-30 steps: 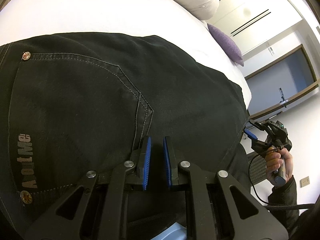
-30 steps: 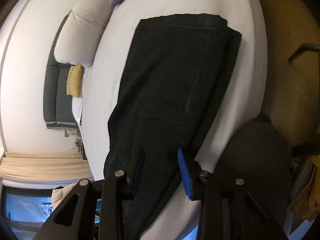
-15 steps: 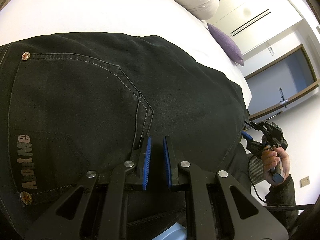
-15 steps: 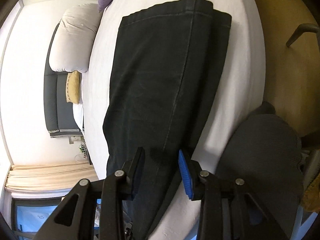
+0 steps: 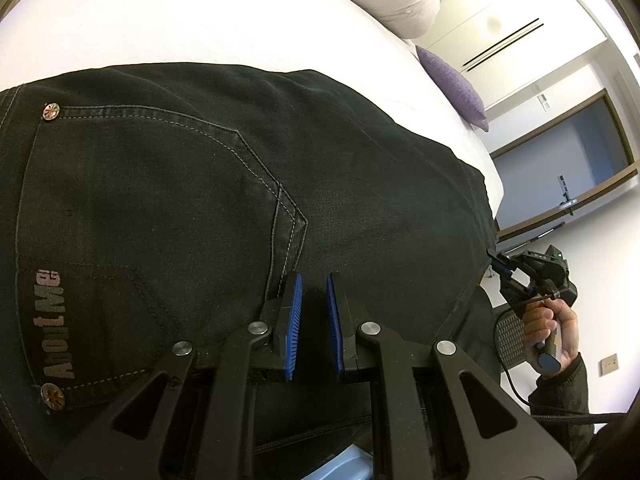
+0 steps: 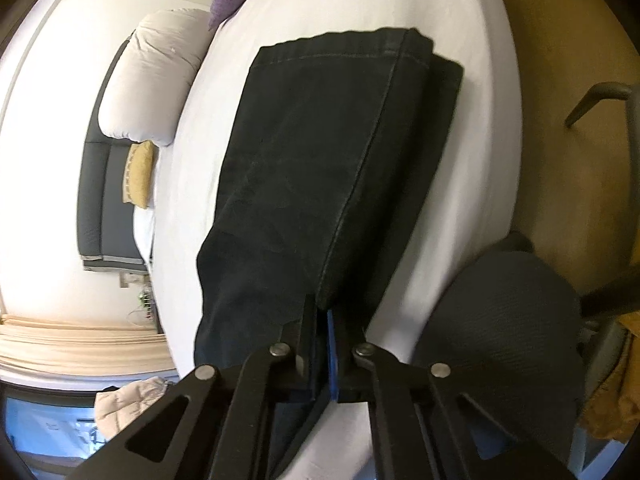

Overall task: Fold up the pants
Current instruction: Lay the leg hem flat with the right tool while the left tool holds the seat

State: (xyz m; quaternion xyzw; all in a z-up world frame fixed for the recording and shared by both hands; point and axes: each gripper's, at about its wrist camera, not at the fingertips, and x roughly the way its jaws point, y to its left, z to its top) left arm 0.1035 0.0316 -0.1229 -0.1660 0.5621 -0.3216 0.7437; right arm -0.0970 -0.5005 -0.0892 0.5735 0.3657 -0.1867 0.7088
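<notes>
The black denim pants (image 5: 248,208) with grey stitching lie flat, legs stacked one on the other. The back pocket (image 5: 140,216), with copper rivets and a grey printed label, spreads ahead of the left fingers (image 5: 294,320). A fold by the leg seam (image 6: 352,184) sits pinched between the right fingers (image 6: 306,344), hems farthest from them.
</notes>
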